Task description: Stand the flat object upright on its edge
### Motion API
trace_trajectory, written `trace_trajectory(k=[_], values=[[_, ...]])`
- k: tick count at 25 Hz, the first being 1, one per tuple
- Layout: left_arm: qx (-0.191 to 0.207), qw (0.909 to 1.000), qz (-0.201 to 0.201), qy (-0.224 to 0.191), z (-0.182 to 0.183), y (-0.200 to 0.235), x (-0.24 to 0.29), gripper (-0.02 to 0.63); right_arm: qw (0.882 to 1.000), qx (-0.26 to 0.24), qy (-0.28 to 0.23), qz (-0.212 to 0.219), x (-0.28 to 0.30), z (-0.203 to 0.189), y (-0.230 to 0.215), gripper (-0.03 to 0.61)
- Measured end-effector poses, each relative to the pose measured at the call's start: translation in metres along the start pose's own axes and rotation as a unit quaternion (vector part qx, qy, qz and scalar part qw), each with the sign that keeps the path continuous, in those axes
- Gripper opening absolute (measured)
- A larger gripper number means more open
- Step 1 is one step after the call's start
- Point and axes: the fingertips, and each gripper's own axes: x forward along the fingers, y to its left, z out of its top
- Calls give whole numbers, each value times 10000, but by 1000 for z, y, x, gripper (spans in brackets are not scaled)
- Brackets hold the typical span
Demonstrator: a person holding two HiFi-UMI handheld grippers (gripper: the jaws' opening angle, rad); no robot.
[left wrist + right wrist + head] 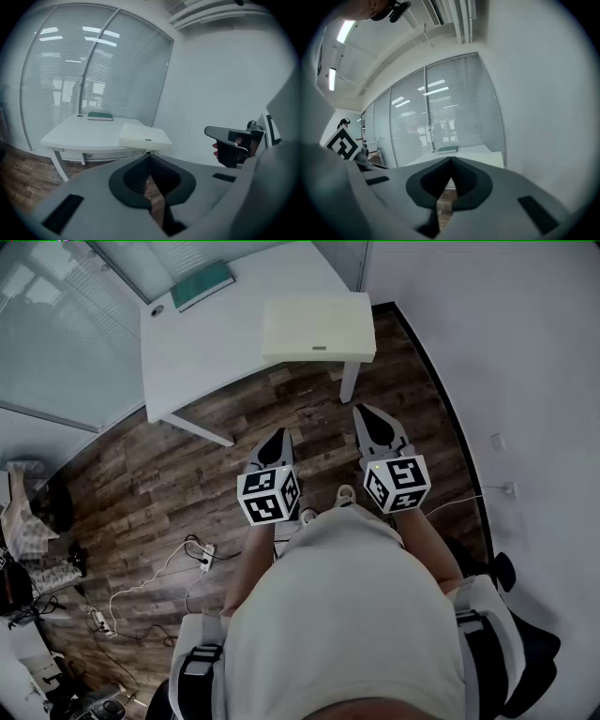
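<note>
A green book [202,284] lies flat at the far corner of the white table [202,352]; it also shows small in the left gripper view [100,116] and the right gripper view [446,149]. A flat cream box [319,327] rests on the table's near right end, overhanging the edge [144,136]. I hold both grippers close to my body over the wooden floor, well short of the table. My left gripper [278,437] is shut and empty, jaws meeting at the tip [150,157]. My right gripper [365,412] is shut and empty too [451,161].
Cables and a power strip [202,557] trail over the wood floor at the left, with clutter [28,521] beyond. A glass wall with blinds [56,324] runs behind the table. A white wall with a socket [509,489] is at the right.
</note>
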Motion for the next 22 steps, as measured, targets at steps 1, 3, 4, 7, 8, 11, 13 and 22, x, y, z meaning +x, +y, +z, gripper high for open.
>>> trace_trajectory(k=[1, 3, 4, 7, 8, 11, 13, 22], values=[[-43, 10000, 0, -34, 0, 4, -6, 20, 10000, -3, -9, 6, -2, -1, 5, 18], [-81, 9999, -11, -83, -1, 10, -16, 20, 10000, -17, -22, 13, -6, -3, 15, 18], [-62, 9999, -20, -93, -2, 12, -21, 20, 10000, -23, -22, 12, -8, -4, 19, 19], [25, 9999, -35, -98, -4, 16, -30, 20, 10000, -15, 15, 12, -13, -9, 27, 18], [20, 9999, -44, -97, -5, 18, -32, 20, 10000, -8, 38, 25, -13, -11, 30, 18], [-30, 9999, -108, -80, -5, 23, -37, 20, 9999, 6, 101, 76, -15, -17, 39, 18], [-16, 9998, -157, -75, -5, 25, -41, 20, 9999, 24, 115, 93, -16, -18, 44, 18], [-23, 9996, -264, -80, -11, 34, -54, 20, 9982, 529, 181, 225, -18, -27, 67, 20]])
